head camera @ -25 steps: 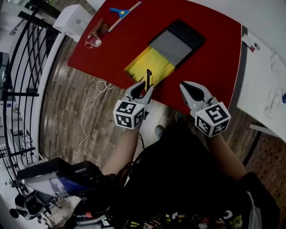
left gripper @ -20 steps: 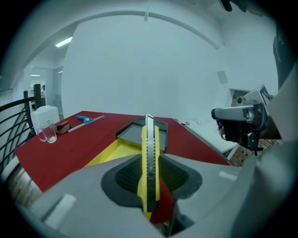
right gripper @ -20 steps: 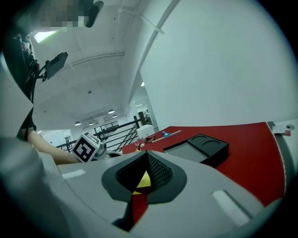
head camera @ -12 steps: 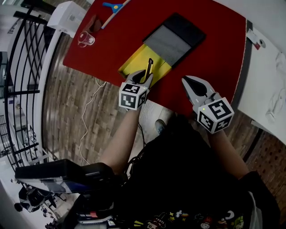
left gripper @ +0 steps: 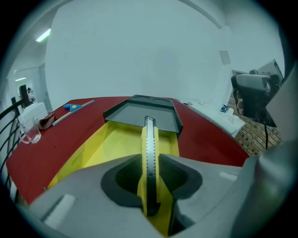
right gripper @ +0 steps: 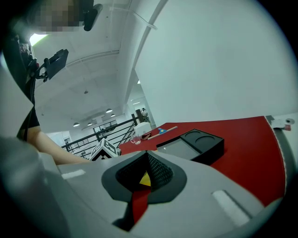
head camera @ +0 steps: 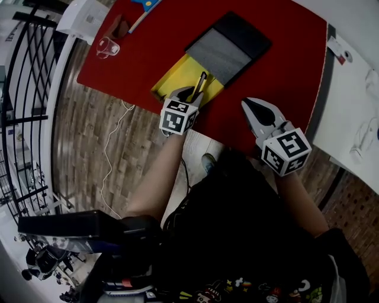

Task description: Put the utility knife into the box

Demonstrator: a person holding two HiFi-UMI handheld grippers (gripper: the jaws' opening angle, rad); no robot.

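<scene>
Red table [head camera: 284, 53]: yellow box [head camera: 177, 77] by dark tray [head camera: 228, 44], utility knife [head camera: 200, 81] in left claw [head camera: 190, 94], right claw [head camera: 251, 106] closed

Left tool [head camera: 190, 94], clamping the utility knife [head camera: 201, 81], has advanced up-frame, now over the yellow box [head camera: 176, 76].

The back end of the yellow-and-black utility knife [left gripper: 149, 137] is buried between the clamped jaws of the left gripper [left gripper: 150, 160], which also cover the near edge of the flat yellow box [left gripper: 116, 142]. From above, the blue-headed stick tool [head camera: 142, 12] runs off the top edge, and the bits on the white table [head camera: 349, 100] are too small to tell.
</scene>
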